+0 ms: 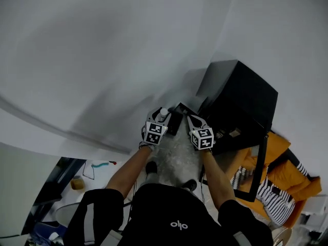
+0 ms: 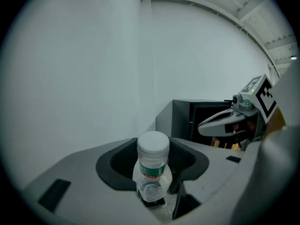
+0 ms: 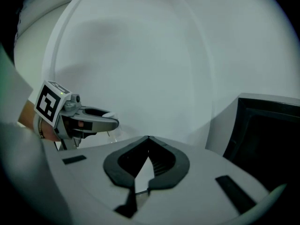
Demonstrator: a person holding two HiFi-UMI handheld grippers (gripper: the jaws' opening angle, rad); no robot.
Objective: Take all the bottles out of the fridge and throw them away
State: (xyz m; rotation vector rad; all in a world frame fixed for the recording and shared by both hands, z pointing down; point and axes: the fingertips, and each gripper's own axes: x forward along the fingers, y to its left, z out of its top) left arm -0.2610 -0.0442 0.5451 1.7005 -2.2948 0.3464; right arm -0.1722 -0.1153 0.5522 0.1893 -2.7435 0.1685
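A clear plastic bottle (image 2: 152, 170) with a white cap and a green and red label stands upright between the jaws of my left gripper (image 2: 153, 146), which is shut on it. From the head view the bottle's cap (image 1: 163, 114) shows at the tip of the left gripper (image 1: 164, 118). Beside it, my right gripper (image 1: 187, 119) is held out at the same height. Its jaws meet at the tips with nothing between them (image 3: 148, 138). The black fridge (image 1: 241, 100) stands to the right against the white wall. It also shows behind the right gripper (image 2: 224, 119) as the fridge (image 2: 180, 121).
On the floor below the grippers lies a pale crinkled heap (image 1: 179, 157), perhaps a plastic bag. Orange and striped fabric (image 1: 284, 181) lies at the lower right. Small clutter (image 1: 84, 178) sits at the lower left. A white wall (image 1: 128, 45) fills the space ahead.
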